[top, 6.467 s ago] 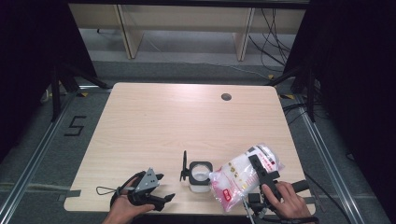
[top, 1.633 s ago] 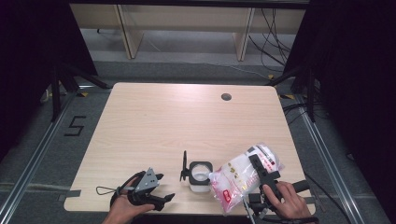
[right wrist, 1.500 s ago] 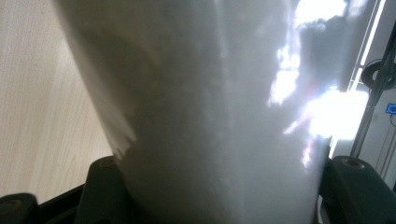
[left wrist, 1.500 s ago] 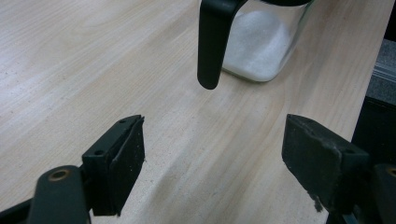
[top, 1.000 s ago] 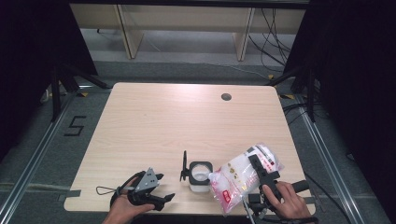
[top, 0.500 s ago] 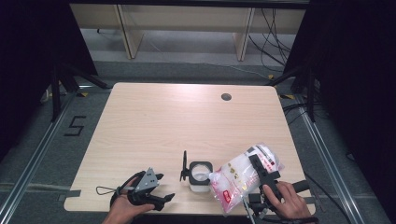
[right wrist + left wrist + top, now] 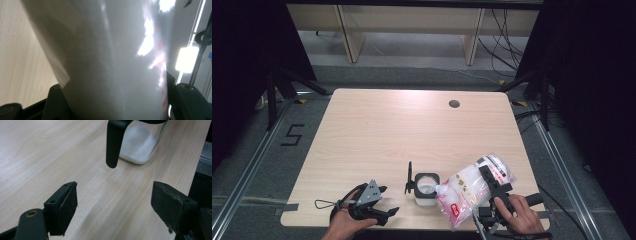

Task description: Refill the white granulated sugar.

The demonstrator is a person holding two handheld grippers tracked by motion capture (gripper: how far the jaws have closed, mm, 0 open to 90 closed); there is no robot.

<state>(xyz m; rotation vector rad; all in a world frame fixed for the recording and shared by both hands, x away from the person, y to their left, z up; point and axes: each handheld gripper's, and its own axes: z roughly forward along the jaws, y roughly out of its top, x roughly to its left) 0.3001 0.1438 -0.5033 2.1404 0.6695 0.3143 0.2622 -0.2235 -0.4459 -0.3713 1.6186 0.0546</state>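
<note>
My right gripper (image 7: pixel 490 186) clenches a plastic bag of white granules (image 7: pixel 467 187), tilted so its open corner hangs over the glass jar (image 7: pixel 426 189) near the table's (image 7: pixel 412 125) front edge, to pour. My left gripper (image 7: pixel 379 212) rests released beside the jar, jaws spread toward its black handle (image 7: pixel 113 142), ready to steady it.

I see the white bag (image 7: pixel 469 190) with red print tilted, its corner over the open clear jar (image 7: pixel 426 186), white grains inside.
</note>
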